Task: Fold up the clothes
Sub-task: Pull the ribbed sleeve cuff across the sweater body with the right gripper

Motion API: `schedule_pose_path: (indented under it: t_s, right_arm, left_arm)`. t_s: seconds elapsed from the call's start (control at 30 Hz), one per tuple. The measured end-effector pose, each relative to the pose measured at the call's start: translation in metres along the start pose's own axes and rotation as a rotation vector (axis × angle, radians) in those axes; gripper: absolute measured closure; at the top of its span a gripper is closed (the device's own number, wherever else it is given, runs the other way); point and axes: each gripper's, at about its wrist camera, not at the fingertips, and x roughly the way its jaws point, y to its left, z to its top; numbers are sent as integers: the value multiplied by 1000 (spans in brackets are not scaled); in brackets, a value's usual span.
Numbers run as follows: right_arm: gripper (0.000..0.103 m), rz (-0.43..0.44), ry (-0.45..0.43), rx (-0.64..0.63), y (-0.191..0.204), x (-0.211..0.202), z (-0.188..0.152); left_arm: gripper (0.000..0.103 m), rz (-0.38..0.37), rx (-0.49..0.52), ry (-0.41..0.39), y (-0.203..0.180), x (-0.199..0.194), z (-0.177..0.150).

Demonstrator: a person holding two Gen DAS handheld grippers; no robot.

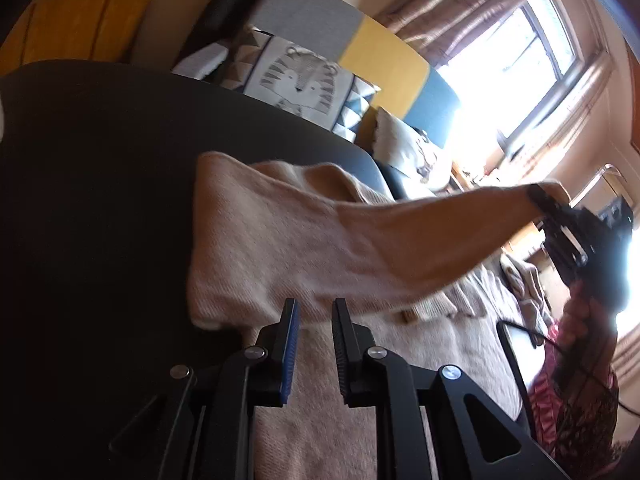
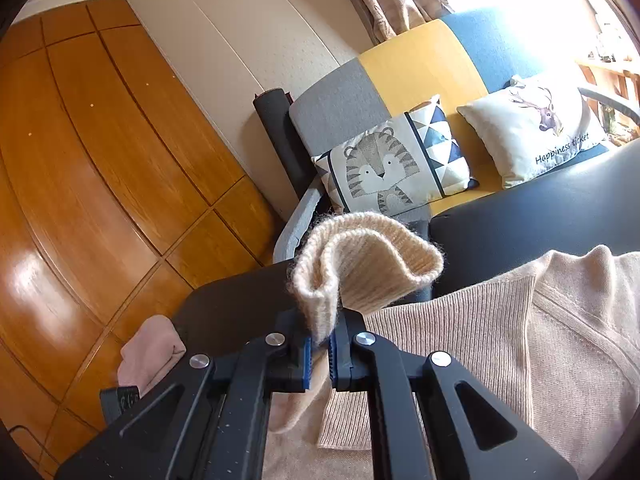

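Observation:
A beige knit sweater lies on the black table. One sleeve is lifted and stretched out to the right, up to my right gripper, which a hand holds. In the right wrist view that gripper is shut on the ribbed cuff, which bunches up above the pads. The sweater body spreads flat to the right of it. My left gripper hovers just over the sweater's near part, jaws a little apart with nothing between them.
A folded pink garment sits on the table's left end. Behind the table stands a grey, yellow and blue sofa with a tiger cushion and a deer cushion. Wooden wardrobe doors fill the left. More clothes lie far right.

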Motion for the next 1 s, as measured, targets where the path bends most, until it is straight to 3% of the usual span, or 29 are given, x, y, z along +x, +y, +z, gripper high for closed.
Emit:
schedule_pose_path:
  t_s: [0.1,0.2,0.5,0.77,0.87,1.0]
  right_arm:
    - [97,12,-9,-1,3,-1,0]
    - [97,11,-14,-11,7,-1,2]
    - [97,-21,-26,22,-5,-10,7]
    - [97,-55,-43,35,-17,-15,10]
    - [97,-75,-38,43,-25,-15,10]
    - [97,-112,-22,88,-47,-11,8]
  left_arm:
    - [87,-42,67,55,-15,8,-13]
    - [87,39,103,78,-25,24,-11]
    - [87,243,157,-82,-16,29,7]
    - [87,256,46,-88,13,29,8]
    - [87,261,43,-91,15,31,7]
    - [87,321,76,-87,9,35,5]
